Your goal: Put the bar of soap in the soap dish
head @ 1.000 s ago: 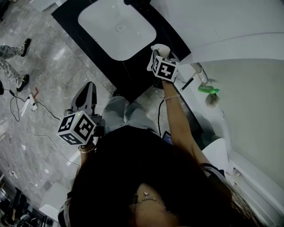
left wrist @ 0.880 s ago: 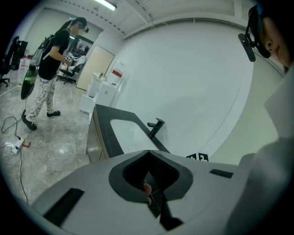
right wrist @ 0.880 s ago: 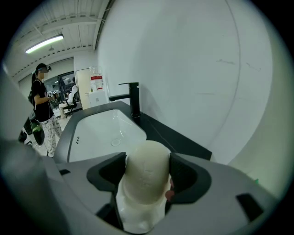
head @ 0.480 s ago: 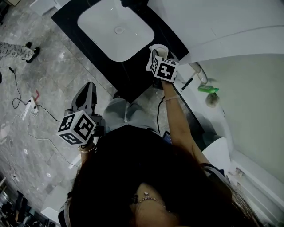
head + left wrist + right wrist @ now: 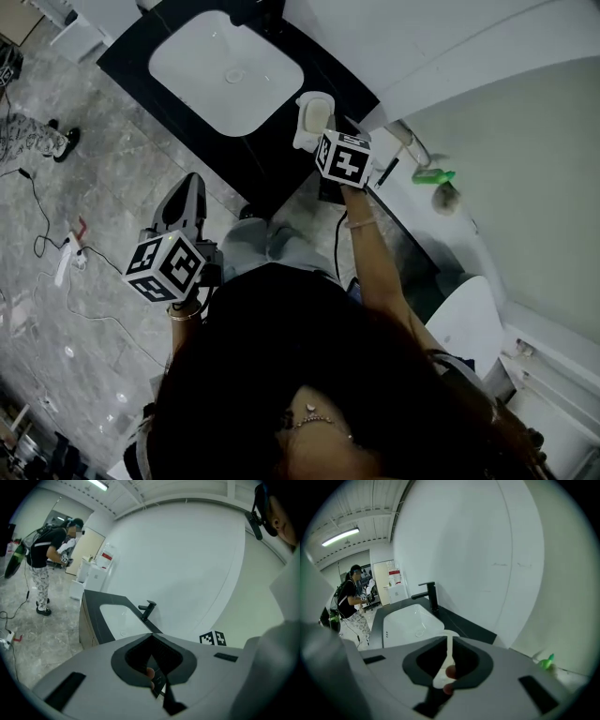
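Note:
A white soap dish (image 5: pixel 312 120) hangs tilted over the black counter's (image 5: pixel 272 150) right end, beside the basin. Its pale inside may hold a bar of soap; I cannot tell. My right gripper (image 5: pixel 325 134) has just closed and is shut on the dish's rim. In the right gripper view that rim shows as a thin white edge (image 5: pixel 449 645) pinched between the jaws. My left gripper (image 5: pixel 187 189) hangs lower left over the floor, well away from the counter. Its jaws stand together with nothing between them (image 5: pixel 152 637).
A white basin (image 5: pixel 225 73) with a black tap (image 5: pixel 430 595) is set into the counter. A green bottle (image 5: pixel 434 175) sits on the white ledge to the right. Cables (image 5: pixel 56 253) lie on the grey floor, and another person (image 5: pixel 43 559) stands far left.
The right gripper has closed on the white dish and raised it off the counter's end; the dish now looks larger and tilted. The left gripper has barely shifted.

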A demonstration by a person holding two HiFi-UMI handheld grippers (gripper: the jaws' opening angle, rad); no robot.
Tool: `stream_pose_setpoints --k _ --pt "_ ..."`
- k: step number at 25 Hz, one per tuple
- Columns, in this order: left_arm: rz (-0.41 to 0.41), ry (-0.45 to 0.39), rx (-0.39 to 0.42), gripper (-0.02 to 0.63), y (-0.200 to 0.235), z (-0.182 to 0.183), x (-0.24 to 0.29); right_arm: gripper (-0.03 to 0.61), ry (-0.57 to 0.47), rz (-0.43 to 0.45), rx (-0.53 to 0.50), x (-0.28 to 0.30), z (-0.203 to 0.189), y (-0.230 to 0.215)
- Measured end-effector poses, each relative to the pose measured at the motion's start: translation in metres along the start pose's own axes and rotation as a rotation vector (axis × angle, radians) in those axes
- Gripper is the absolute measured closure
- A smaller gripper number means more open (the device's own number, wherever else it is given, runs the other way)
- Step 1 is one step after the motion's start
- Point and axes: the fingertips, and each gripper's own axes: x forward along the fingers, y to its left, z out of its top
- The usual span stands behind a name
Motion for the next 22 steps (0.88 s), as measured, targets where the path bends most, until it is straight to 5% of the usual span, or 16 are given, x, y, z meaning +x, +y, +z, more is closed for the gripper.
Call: stream_pose_setpoints --k 22 --pt "-0.201 0.130 0.151 0.618 -0.115 -0.059 0.016 0.561 -0.117 0.227 0.167 -0.181 -0.037 -0.020"
